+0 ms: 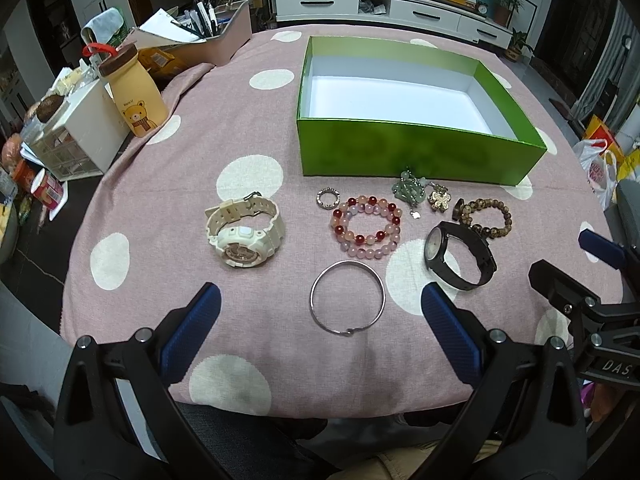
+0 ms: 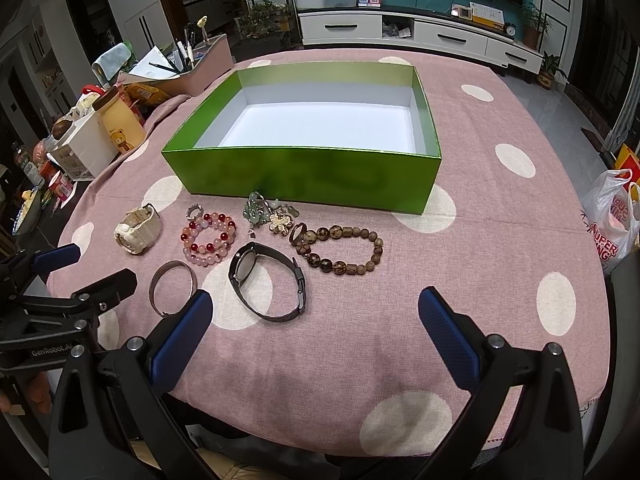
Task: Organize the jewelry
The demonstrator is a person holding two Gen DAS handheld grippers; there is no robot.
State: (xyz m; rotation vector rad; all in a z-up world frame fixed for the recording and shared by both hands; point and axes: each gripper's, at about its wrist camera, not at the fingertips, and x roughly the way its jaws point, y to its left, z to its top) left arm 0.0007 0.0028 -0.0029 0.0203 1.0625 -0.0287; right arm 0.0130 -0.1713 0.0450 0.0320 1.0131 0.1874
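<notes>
We see both grippers, left gripper (image 1: 320, 312) and right gripper (image 2: 316, 316), fingers spread and holding nothing, at the frame's bottom; jewelry (watches (image 1: 242, 232), bracelets (image 1: 366, 222)) lies mid-frame on the surface (image 1: 180, 184) before a green box (image 1: 416, 152).

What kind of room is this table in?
Most likely a home living room: a white TV cabinet under a dark screen, potted plants, and a round table with a pink polka-dot cloth.
</notes>
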